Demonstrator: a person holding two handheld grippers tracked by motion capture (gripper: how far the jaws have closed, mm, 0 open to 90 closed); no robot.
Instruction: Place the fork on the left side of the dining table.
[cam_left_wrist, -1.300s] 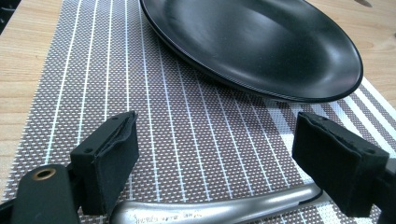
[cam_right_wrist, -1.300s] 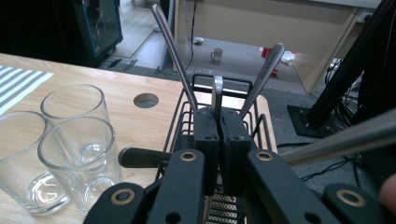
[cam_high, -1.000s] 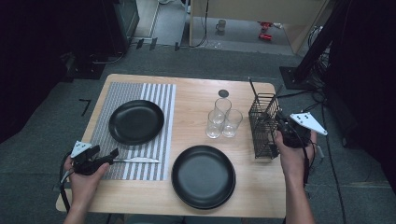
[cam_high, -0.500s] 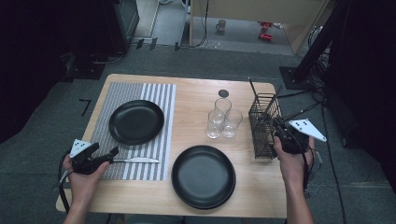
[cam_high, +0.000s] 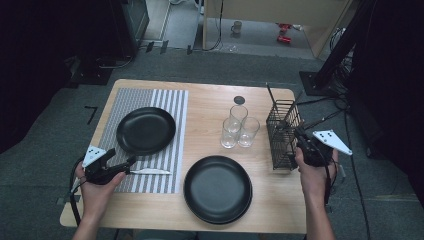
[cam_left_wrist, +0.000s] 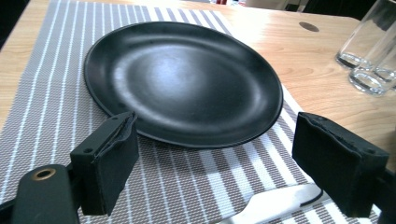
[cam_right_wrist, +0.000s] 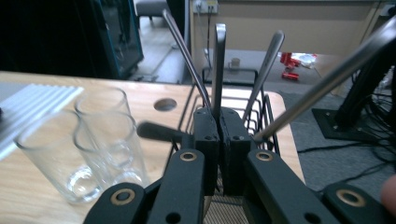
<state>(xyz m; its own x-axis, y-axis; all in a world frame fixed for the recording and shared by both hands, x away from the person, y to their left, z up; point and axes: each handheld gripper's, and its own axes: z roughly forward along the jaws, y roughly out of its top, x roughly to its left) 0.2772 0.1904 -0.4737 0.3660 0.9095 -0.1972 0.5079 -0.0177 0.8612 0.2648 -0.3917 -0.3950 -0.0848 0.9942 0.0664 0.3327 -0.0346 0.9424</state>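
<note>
Clearly the right gripper (cam_right_wrist: 218, 140) has its fingers together on a thin flat metal handle (cam_right_wrist: 218, 65) that stands upright in the wire basket (cam_high: 281, 135) at the right edge of the surface (cam_high: 210, 105). This handle is probably light, stiff and smooth, so it can slip or turn; a grip low on the flat part seems best. Its lower end is hidden in the basket, so I cannot tell whether it is a knife or a fork. The left gripper (cam_left_wrist: 215, 163) hangs with fingers apart and empty above the striped mat (cam_left_wrist: 42, 107), near the knife (cam_high: 150, 171) and black plate (cam_left_wrist: 182, 79).
</note>
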